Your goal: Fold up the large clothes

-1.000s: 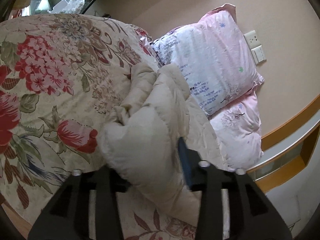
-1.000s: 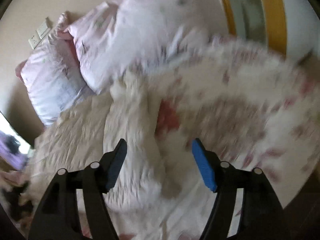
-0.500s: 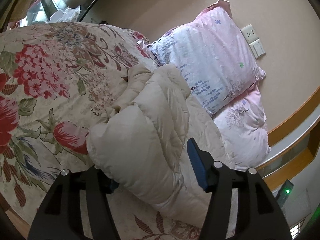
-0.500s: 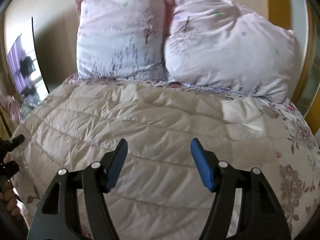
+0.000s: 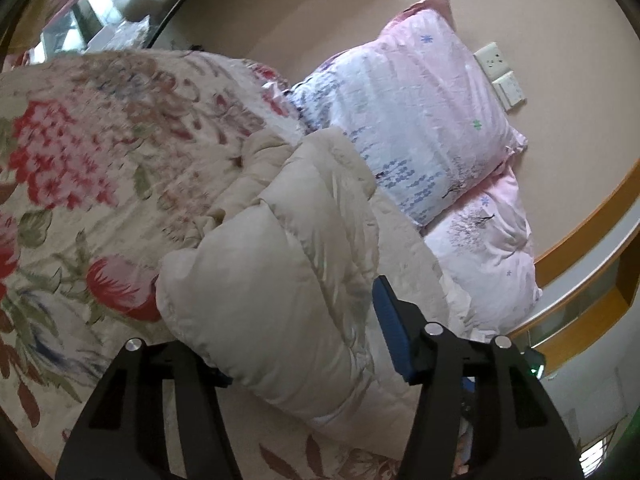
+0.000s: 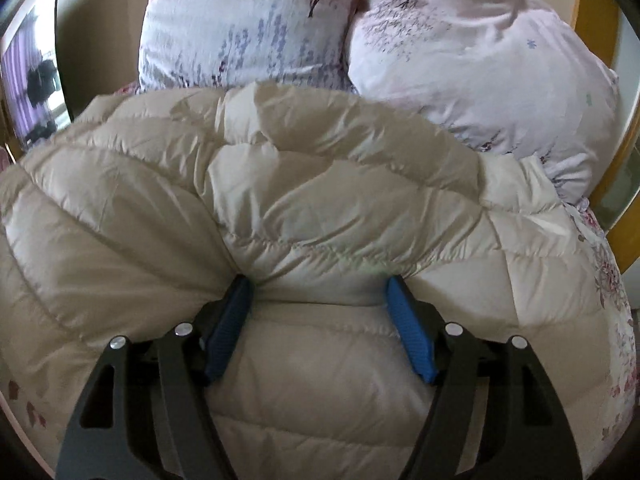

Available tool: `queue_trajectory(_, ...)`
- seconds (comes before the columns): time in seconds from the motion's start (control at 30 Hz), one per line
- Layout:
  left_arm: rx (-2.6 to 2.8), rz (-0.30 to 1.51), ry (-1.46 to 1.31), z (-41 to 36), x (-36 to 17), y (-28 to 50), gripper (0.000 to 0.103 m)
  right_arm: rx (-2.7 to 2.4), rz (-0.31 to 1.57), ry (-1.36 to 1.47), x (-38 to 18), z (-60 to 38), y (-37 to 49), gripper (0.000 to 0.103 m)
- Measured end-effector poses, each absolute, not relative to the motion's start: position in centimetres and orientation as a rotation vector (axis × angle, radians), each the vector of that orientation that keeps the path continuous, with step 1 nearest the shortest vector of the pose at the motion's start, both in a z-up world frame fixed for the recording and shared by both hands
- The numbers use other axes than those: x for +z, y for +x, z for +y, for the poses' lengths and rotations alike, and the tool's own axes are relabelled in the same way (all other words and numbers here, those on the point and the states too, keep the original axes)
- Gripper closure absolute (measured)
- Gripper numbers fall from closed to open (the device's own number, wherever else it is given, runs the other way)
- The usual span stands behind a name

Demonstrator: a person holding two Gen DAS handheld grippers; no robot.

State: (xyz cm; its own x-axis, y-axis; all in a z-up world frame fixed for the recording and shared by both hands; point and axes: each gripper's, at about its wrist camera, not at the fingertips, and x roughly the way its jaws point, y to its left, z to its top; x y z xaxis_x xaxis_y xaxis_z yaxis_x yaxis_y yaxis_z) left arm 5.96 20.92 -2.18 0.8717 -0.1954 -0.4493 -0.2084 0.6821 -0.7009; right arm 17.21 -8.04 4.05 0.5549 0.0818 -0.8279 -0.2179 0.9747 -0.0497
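Cream puffer jacket [image 5: 288,264] lies bunched on the bed, a thick padded fold of it sitting right between the left gripper [image 5: 304,344] fingers; jaws spread wide, fabric bulges over the left finger so that pad is mostly hidden, the blue right pad [image 5: 390,332] stands just beside the fabric, can't tell if it touches. Nothing pinched there, left gripper is released. In the right wrist view the same jacket [image 6: 320,200] fills most of the frame, quilted panels heaped up in a ridge across the middle. Right gripper [image 6: 318,300] has its jaws spread too, both blue pads [image 6: 230,328] pushed against a bulge of padding that sits between them; the tips are sunk under the ridge, fabric between is not squeezed flat, so it reads as released, pressing in rather than clamping. Left gripper points along the bed toward the headboard end, right gripper points straight at the pillows, low over the jacket. Jacket rests on a floral bedspread [image 5: 80,168], red and pink blooms on cream. Two pink printed pillows [image 5: 412,120] stand against a beige wall [image 5: 320,20], jacket's far edge close to them. Wall sockets [image 5: 500,76] beside the upper pillow. Wooden bed frame trim [image 5: 592,216] at right.
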Motion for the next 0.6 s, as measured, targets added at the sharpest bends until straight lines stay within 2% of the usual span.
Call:
queue_trajectory(0.17, -0.059, 0.453, -0.747, 19.6, 0.5, 6.5, 0.062, 0.172, 0.973, -0.178, 3.4, -7.7, 17.2, 0.032)
queue_trajectory(0.37, -0.225, 0.360, -0.661, 16.0, 4.5, 7.4, 0.062, 0.181, 0.976, -0.167, 3.2, -7.9, 17.3, 0.031)
queue_trajectory(0.6, -0.445, 0.331, -0.606, 10.2, 7.3, 8.8, 0.062, 0.194, 0.984, -0.157, 3.1, -8.0, 17.4, 0.030)
